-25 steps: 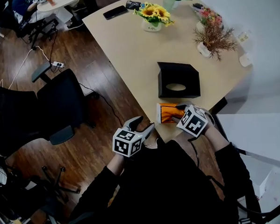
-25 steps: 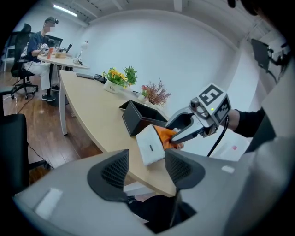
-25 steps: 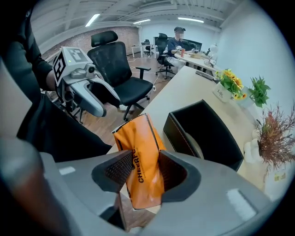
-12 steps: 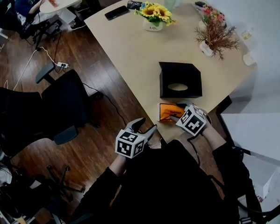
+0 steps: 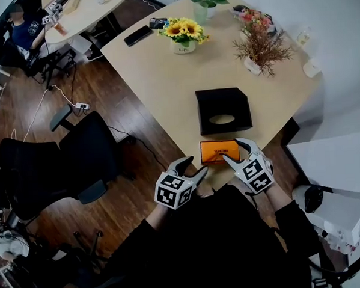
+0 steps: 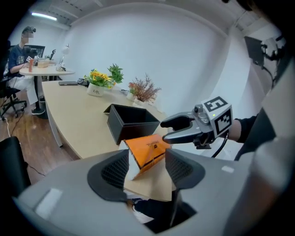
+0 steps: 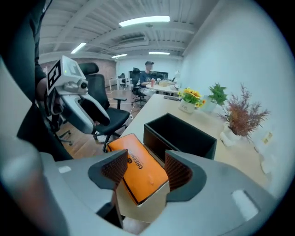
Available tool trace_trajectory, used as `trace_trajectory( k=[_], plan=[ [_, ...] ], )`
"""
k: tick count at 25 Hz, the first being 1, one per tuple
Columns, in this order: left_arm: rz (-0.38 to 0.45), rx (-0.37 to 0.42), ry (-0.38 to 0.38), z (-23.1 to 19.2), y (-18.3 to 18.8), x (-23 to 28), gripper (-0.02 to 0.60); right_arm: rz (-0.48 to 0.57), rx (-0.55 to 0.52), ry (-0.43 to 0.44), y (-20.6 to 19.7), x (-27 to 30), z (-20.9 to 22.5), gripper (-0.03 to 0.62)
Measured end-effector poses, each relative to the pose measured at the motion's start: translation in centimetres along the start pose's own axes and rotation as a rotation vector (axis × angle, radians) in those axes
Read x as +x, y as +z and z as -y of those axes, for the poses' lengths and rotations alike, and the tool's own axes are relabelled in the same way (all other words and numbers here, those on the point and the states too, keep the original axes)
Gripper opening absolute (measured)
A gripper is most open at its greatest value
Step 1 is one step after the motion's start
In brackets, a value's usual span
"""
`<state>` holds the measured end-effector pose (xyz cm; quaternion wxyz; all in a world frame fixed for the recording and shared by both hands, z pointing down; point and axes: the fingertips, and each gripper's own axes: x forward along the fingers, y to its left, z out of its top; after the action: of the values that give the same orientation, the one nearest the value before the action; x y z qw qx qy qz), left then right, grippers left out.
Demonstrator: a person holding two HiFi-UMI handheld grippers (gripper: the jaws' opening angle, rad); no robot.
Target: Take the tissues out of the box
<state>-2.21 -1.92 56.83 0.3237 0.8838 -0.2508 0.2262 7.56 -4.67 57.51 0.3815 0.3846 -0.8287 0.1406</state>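
An orange tissue pack (image 5: 219, 151) lies flat on the beige table (image 5: 165, 93), near its front edge, just in front of the black box (image 5: 223, 111). The box is open on top with an oval slot in its floor. My right gripper (image 5: 238, 152) sits at the pack's right end. Its jaws are opening, and in the right gripper view the pack (image 7: 138, 168) lies between and beyond them, with the pads off it. My left gripper (image 5: 191, 168) hangs open off the table's edge, left of the pack, holding nothing.
Sunflowers in a white pot (image 5: 181, 34), a dried plant (image 5: 260, 46) and a phone (image 5: 138, 35) stand at the table's far side. A black office chair (image 5: 78, 152) is on the wood floor to the left. A person sits at a distant table (image 5: 26, 28).
The orange pack was tilted in my right gripper's grip. It now lies flat before the box, and the right jaws have let go and spread. The left gripper has barely moved.
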Motion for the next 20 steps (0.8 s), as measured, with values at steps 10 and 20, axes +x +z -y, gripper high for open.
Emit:
trace_trajectory(
  k=[10, 20],
  plan=[
    [0.148, 0.112, -0.006, 1.7, 4.3, -3.3, 0.219, 0.332, 0.440, -0.260, 2.7, -9.7, 2.9, 0.072],
    [0.312, 0.151, 0.066, 3.3, 6.1, -6.3, 0.128, 0.364, 0.527, -0.378, -1.3, -13.2, -0.3, 0.000]
  ],
)
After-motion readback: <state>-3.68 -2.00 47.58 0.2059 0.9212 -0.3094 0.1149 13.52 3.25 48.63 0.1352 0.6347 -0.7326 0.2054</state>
